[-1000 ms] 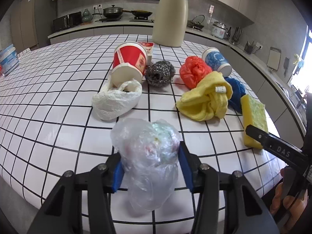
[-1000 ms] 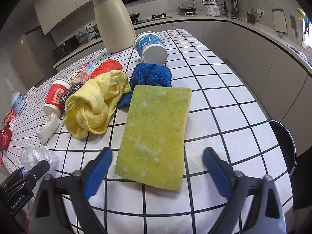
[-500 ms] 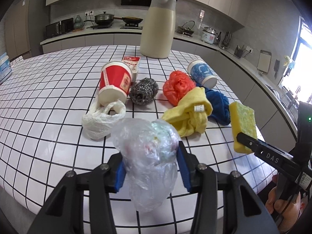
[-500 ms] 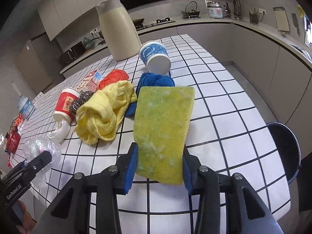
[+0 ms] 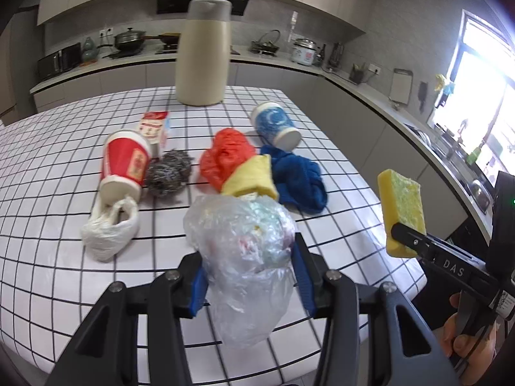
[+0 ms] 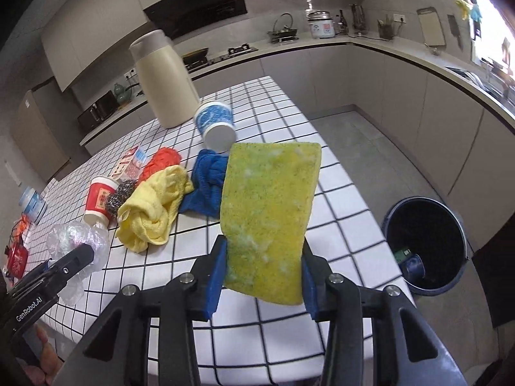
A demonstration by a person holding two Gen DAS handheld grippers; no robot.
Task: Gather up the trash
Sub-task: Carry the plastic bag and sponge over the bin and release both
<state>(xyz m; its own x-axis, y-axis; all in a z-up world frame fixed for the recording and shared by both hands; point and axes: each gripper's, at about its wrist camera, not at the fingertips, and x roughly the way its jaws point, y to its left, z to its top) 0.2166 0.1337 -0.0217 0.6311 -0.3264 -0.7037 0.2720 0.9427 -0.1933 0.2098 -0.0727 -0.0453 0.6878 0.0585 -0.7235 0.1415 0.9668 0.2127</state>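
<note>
Moved since a second ago: both my grippers had risen off the table (image 5: 48, 173); the sponge, flat on the tiles then with my right fingers spread around it, was now clamped and carried up.
Left gripper (image 5: 249, 271): clenched on the clear bag (image 5: 241, 251), held above the table's near edge, its tail hanging below my fingers.
Bag, handling: I judged it very light, soft and slick; the crumpled bulk between the pads was the right hold, since film alone would slide out.
Red cup (image 5: 124, 165): lay on its side, mouth against a white bag (image 5: 109, 230); whether anything was inside, I could not tell.
Scourer (image 5: 169, 173), red bag (image 5: 225, 156), yellow cloth (image 6: 154, 209), blue cloth (image 6: 206, 183): bunched mid-table, touching one another; all soft, light stuff, I judged.
Blue cup (image 6: 215, 125): on its side near the jug (image 6: 161, 80), nothing visible inside.
Right gripper (image 6: 262, 280): shut on the sponge (image 6: 268, 218), gripped across its lower end, the rest standing free above the table edge.
Sponge, handling: light and squashy, I judged; a firm pinch suited it.
Bin (image 6: 425, 241): on the floor to my right, open and dark, a few small bits at the bottom.
</note>
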